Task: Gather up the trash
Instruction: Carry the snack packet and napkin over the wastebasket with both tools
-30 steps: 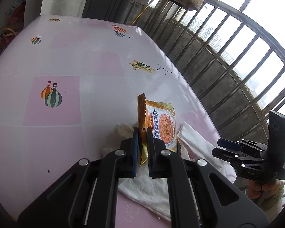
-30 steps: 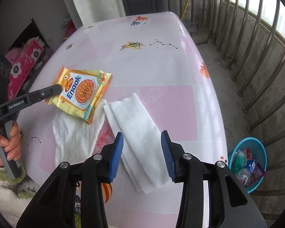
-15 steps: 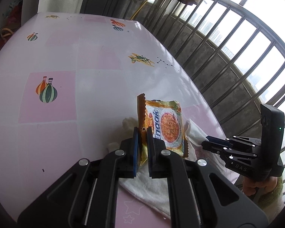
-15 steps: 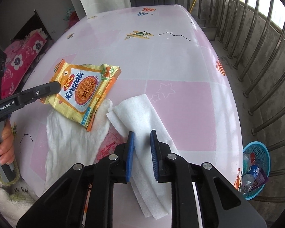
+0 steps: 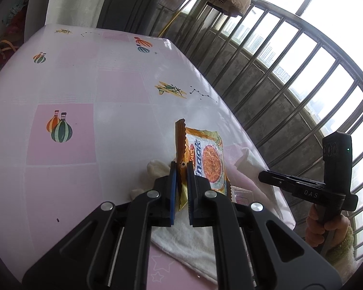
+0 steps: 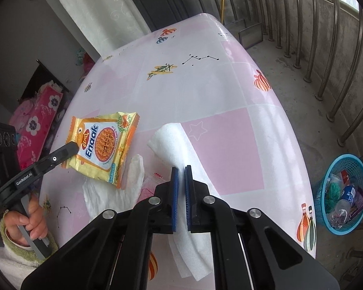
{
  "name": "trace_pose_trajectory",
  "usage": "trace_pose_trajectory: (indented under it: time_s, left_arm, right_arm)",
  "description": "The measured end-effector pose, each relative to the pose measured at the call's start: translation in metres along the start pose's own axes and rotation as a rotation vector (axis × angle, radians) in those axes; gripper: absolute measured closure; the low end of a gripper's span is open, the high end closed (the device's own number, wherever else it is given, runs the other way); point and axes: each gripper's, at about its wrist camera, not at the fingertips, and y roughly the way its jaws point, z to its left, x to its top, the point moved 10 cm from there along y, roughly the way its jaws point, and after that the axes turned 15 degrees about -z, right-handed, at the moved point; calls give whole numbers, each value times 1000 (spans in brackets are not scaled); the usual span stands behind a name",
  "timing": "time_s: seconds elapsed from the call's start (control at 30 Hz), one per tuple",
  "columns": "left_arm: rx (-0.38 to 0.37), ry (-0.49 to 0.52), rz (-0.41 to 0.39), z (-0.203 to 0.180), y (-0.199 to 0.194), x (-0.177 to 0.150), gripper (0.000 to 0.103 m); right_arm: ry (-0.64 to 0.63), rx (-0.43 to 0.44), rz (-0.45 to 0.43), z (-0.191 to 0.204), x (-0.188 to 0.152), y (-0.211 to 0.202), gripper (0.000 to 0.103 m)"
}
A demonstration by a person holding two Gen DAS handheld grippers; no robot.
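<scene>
My left gripper is shut on the edge of an orange and yellow Enaak snack wrapper and holds it lifted above the table; the wrapper also shows in the right wrist view. My right gripper is shut on a folded white foam sheet and lifts its middle off the table. A crumpled white tissue lies on the table under the wrapper. The right gripper also shows at the right of the left wrist view.
The table has a pink and white cloth with printed pictures. A blue basket holding bottles and wrappers stands on the floor at the right. A metal railing runs along the balcony. A small clear packet lies by the tissue.
My right gripper closed from wide open onto the white foam sheet and lifted it. My left gripper raised the wrapper slightly, still shut on it.
</scene>
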Motion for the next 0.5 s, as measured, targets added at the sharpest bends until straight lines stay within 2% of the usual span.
trace_pose_trajectory:
  time_s: [0.27, 0.5]
  left_arm:
    - [-29, 42, -52, -19, -17, 22, 98]
    - [-66, 98, -76, -49, -27, 32, 98]
  right_arm:
    - [37, -10, -74, -3, 18, -21, 98]
    - [84, -30, -181, -14, 40, -61, 98]
